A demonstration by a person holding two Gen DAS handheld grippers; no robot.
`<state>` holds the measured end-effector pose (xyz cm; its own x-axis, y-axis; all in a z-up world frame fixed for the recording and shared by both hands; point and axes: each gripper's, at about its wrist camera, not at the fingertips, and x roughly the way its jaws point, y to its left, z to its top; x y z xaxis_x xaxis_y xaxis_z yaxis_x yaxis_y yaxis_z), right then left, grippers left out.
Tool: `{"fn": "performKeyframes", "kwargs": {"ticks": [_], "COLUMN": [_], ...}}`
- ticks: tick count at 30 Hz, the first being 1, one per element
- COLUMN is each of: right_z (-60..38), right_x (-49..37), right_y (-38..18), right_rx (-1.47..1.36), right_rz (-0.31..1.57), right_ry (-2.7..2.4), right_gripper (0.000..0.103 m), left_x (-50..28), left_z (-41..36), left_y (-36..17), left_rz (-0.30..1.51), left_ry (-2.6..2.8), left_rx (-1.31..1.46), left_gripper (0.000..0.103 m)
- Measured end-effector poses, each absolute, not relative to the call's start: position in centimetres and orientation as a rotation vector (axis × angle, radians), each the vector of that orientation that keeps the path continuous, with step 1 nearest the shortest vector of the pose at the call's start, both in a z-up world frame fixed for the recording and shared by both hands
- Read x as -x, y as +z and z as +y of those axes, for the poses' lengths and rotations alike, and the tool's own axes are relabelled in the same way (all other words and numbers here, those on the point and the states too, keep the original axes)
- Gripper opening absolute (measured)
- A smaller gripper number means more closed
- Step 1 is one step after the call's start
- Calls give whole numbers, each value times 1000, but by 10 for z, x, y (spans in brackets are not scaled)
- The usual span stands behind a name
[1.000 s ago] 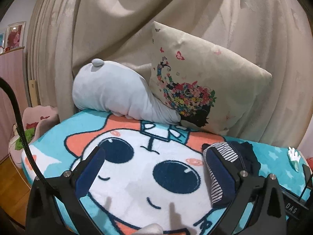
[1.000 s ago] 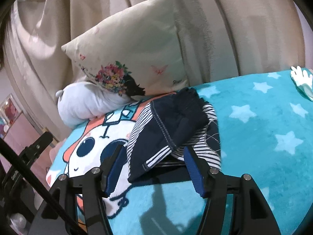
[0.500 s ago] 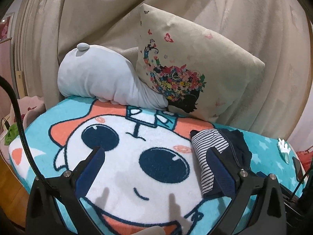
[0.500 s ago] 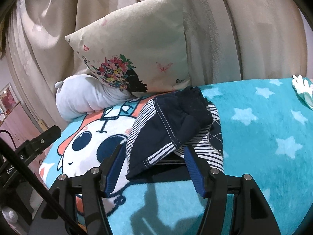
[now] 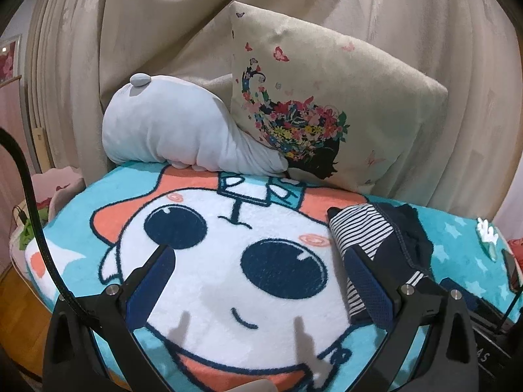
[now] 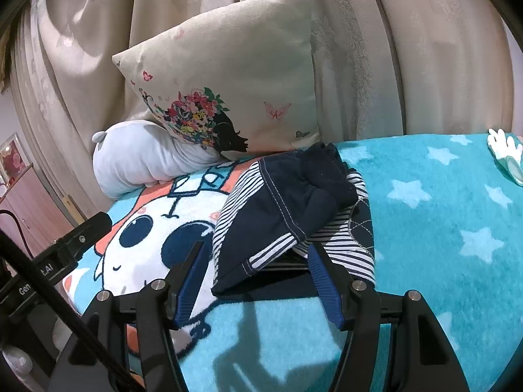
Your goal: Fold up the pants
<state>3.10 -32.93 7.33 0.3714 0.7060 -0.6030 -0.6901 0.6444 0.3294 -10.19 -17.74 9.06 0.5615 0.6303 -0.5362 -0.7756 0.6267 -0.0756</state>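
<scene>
Right wrist: pants point(image 6: 294, 215) bunched, legs hidden; right gripper point(image 6: 256, 263), left gripper point(image 5: 258, 268) jaws wide.

Pants point(image 6: 294, 215) lie on blanket point(image 6: 441, 222), cushion point(image 6: 235, 75) behind.

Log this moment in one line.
pants bunched on blanket | left claw open, empty | right claw open, near pants
</scene>
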Motion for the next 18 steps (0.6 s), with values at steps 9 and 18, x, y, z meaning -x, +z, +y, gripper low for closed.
{"fn": "performKeyframes", "kwargs": {"ticks": [9, 18], "right_z": [-329, -323], "right_x": [-30, -23], "right_y": [69, 69], "right_rx": [-11, 18], "right_rz": [798, 806], "right_ry": [883, 891], "right_gripper": [68, 70], "left_x": [101, 108], "left_z": [-173, -169], "left_y": [86, 89], "left_rz": [528, 524], "left_ry": [833, 878], "left_rx": [323, 325], "left_gripper": [103, 103]}}
